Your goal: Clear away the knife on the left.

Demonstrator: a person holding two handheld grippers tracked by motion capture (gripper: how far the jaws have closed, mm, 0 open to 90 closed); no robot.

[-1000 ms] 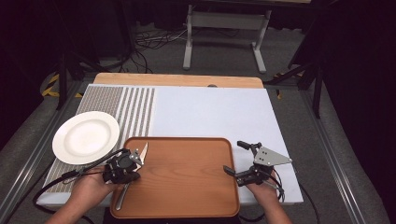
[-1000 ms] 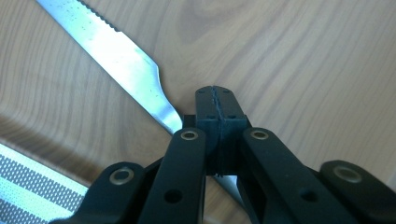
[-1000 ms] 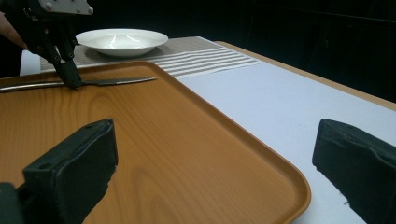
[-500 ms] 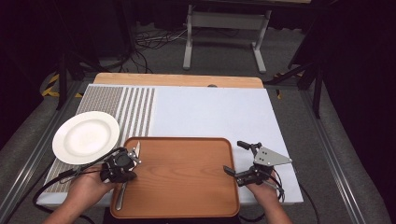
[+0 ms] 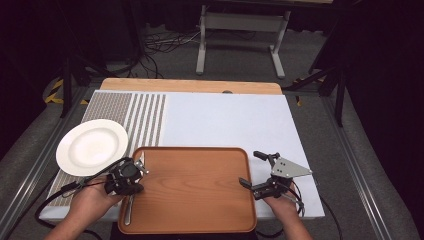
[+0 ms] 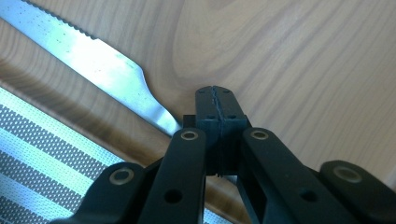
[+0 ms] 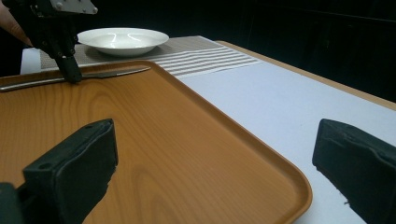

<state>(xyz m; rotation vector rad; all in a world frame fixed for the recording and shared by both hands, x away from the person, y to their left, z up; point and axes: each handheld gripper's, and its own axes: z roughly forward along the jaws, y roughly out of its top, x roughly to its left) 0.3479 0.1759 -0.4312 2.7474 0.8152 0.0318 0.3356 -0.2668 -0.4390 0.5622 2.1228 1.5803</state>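
A table knife point(image 5: 129, 212) lies flat along the left rim of a brown wooden tray point(image 5: 200, 150), blade pointing away from me. My left gripper point(image 5: 138, 170) is shut, its jaws pressed together with no gap. In the left gripper view its tip point(image 6: 215, 93) sits over the neck of the knife point(image 6: 102, 60), which passes underneath. My right gripper point(image 5: 252, 169) is open at the tray's right edge with nothing between its jaws. In the right gripper view point(image 7: 224, 163) the jaws straddle the tray rim point(image 7: 261, 149), and the left gripper point(image 7: 72, 74) stands on the knife point(image 7: 116, 72).
A white plate point(image 5: 92, 146) sits on the striped mat left of the tray, also seen as the plate point(image 7: 122, 37) beyond the knife. A pale blue-white table cover point(image 5: 225, 120) stretches behind and right of the tray. Cables and a stand lie on the floor beyond.
A second ago more of the knife's blade showed past the left gripper; now the gripper covers most of it. The right gripper has kept still.
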